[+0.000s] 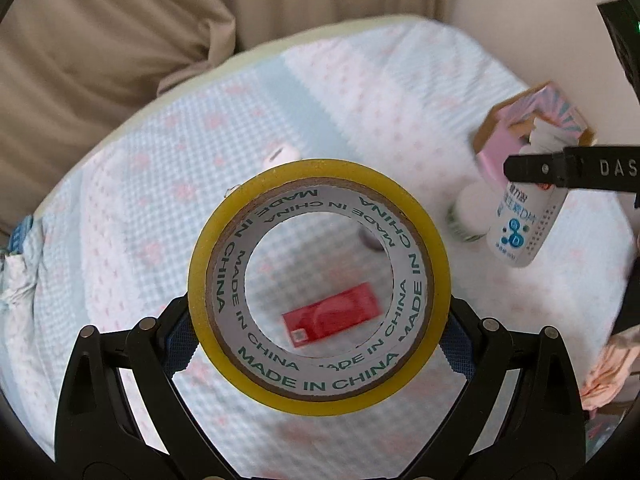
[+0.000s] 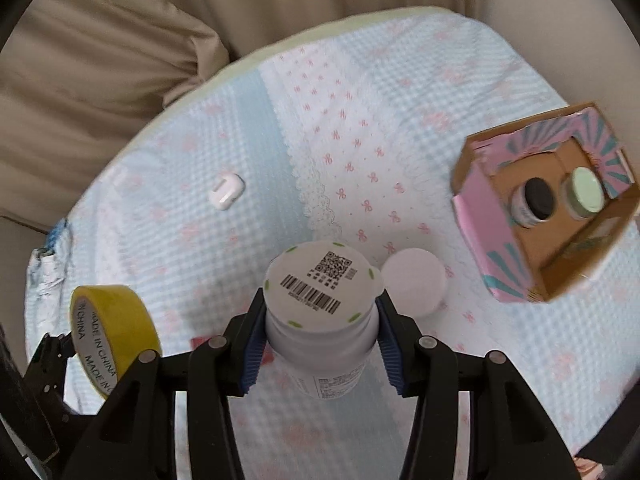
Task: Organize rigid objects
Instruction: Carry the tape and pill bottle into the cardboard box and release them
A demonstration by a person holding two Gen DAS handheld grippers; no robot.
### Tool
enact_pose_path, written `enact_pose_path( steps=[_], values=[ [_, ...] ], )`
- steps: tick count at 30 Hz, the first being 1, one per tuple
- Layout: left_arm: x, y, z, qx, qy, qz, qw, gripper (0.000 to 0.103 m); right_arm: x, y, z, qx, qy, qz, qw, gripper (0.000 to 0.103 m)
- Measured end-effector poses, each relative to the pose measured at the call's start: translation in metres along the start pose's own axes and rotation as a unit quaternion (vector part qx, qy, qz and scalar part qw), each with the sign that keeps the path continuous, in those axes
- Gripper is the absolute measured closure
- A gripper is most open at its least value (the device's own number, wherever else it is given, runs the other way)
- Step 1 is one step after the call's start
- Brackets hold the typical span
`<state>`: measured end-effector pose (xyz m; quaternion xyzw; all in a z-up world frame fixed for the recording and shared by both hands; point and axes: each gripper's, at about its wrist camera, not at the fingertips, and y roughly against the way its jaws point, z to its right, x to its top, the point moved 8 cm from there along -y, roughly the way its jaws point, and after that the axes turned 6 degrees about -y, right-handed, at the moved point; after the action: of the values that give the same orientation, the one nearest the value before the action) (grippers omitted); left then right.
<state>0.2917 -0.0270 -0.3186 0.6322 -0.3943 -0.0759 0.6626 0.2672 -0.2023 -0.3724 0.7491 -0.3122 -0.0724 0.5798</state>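
— Positions relative to the box (image 2: 548, 216)?

— I find two jars (image 2: 534, 200) in it, side by side. The capped container (image 2: 414, 280) stands on the cloth (image 2: 280, 128) left of the box, near it. The earbud case (image 2: 226, 192) lies well apart, further left. The bottle (image 2: 320, 320) I carry hangs just left of that container.

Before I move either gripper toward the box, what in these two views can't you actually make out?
- Red packet, left wrist view: blurred, seen only through the tape roll; print unreadable.
- Bottle, right wrist view: the pads hide its sides; label too small to read.
- Two jars in the box, right wrist view: only the lids show.
- Small white case: too blurred to identify.
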Motion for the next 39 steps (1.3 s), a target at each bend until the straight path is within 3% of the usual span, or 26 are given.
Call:
enact_pose_path(
  steps=[9,19,30,39],
  values=[
    [0.046,0.060,0.064,-0.036,-0.008,0.035,0.9987,0.007,0.014,0.104,0.042,0.015,-0.008,0.029,0.999,0.057],
    [0.114,0.068,0.175,-0.046,0.003,0.051,0.9976,0.007,0.071,0.167,0.152,0.008,-0.004,0.057,0.998,0.057],
    [0.195,-0.011,0.298,-0.070,0.024,0.027,0.9969,0.007,0.146,0.145,0.282,-0.003,0.010,0.036,0.999,0.057],
    [0.232,-0.110,0.366,-0.082,0.020,-0.038,0.9957,0.007,0.194,0.083,0.357,-0.016,0.018,-0.002,1.000,0.057]
  ],
)
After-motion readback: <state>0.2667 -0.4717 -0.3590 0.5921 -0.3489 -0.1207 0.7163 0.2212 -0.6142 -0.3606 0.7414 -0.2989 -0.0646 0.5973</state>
